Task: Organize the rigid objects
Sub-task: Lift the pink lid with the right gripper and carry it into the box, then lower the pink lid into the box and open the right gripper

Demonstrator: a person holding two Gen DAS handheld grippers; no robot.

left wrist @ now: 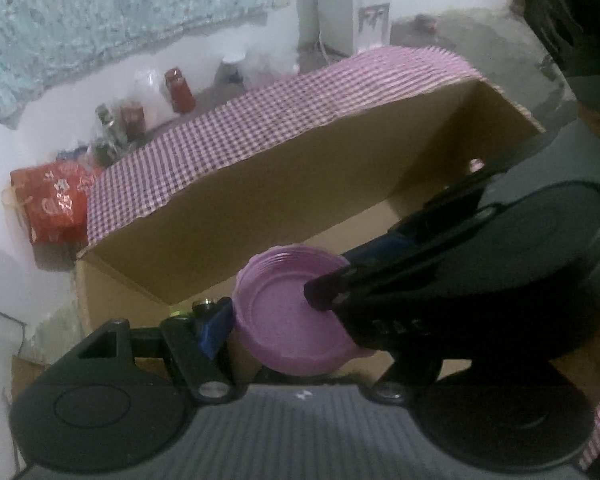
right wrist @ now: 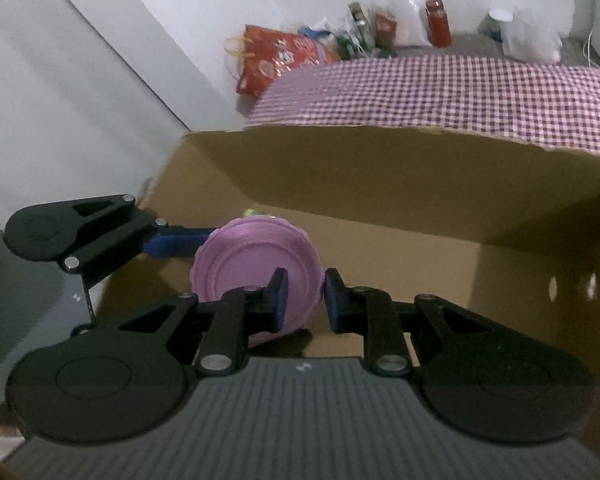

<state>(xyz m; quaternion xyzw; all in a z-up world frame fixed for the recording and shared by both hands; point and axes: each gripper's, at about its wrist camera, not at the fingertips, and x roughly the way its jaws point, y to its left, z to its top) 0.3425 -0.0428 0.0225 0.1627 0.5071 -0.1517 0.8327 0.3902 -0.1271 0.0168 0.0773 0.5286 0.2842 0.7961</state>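
Here I hold the stack of pink plates [right wrist: 256, 264] over the open cardboard box [right wrist: 380, 184]: my right gripper [right wrist: 303, 300] pinches its rim, nearly closed, while my left gripper [left wrist: 284, 312] spans it wide, steadying it for lowering in.

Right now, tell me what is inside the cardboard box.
The cardboard box shows bare brown walls and floor. The stack of purple plates, gripped by both grippers, hangs over its opening. The floor beneath the plates and grippers is hidden.

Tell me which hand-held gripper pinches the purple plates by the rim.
The right hand-held gripper, jaws nearly shut; the left hand-held gripper spans the purple plates' width.
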